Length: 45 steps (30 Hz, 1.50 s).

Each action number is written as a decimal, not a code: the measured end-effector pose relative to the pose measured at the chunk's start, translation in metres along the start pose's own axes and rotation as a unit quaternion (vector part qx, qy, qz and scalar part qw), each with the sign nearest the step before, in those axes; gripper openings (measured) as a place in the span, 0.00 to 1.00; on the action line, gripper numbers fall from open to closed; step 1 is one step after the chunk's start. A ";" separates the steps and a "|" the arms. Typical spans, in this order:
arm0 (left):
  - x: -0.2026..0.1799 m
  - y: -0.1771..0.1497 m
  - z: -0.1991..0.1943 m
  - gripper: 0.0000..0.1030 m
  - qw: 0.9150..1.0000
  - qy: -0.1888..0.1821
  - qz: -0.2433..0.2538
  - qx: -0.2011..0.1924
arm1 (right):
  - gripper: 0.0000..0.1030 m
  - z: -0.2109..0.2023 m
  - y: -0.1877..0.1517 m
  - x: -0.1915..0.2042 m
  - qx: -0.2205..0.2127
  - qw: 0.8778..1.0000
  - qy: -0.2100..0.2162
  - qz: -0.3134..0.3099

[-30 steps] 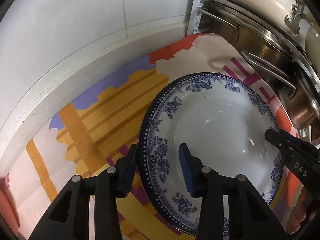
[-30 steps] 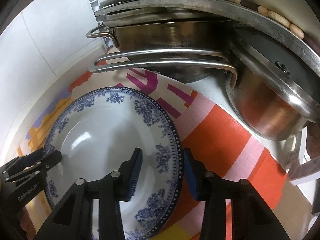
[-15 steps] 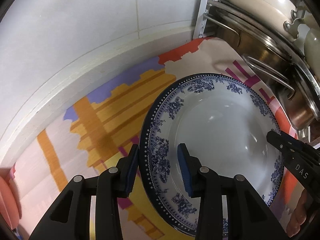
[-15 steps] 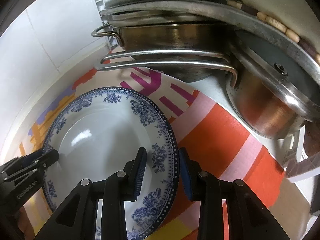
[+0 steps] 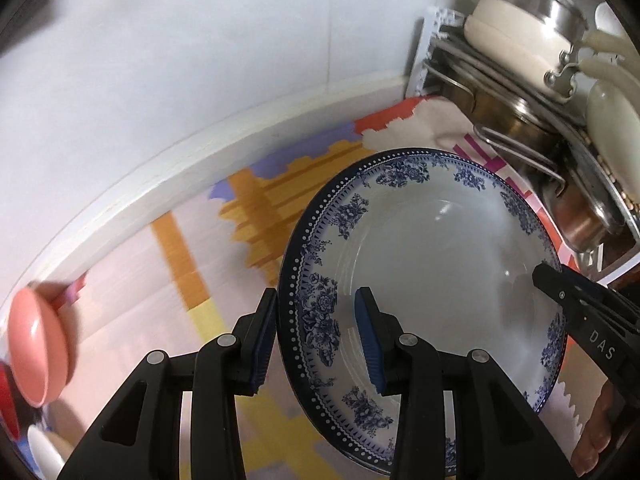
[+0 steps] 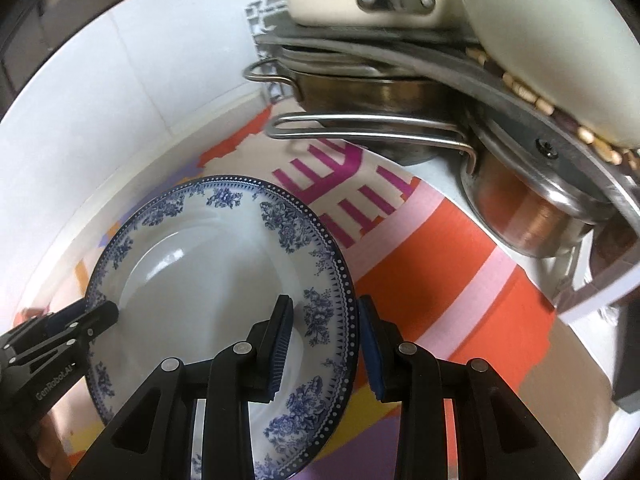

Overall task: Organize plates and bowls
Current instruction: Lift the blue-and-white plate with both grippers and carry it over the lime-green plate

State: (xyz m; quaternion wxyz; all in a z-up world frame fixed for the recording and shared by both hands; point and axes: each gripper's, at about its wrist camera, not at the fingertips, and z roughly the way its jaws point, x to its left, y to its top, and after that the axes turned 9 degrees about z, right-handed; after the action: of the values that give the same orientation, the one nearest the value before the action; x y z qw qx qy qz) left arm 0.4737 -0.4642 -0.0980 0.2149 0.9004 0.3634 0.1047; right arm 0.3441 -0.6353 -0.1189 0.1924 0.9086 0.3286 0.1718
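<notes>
White letters "DAS" stand on the black finger of the right gripper (image 5: 560,280), seen from the left wrist. From the right wrist, "GenRobot.AI" runs in white along the black finger of the left gripper (image 6: 94,312). No other writing can be read.

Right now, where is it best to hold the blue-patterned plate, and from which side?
Probably by its flat flowered rim, on opposite sides, as now: the left claw and right claw each straddle the plate edge, one pad above and one beneath. The rim is thin; the centre offers no edge.
</notes>
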 end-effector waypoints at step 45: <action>0.093 -0.272 -0.182 0.37 0.984 0.050 -0.170 -0.001 | 0.34 -0.166 -0.192 0.095 0.023 0.985 0.060 -0.159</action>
State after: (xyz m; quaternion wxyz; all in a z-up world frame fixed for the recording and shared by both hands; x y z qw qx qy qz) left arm 0.3119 -0.1674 -0.0593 0.2122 0.8190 0.5212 0.1117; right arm 0.2379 -0.3966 -0.0467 0.1768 0.8367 0.4840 0.1856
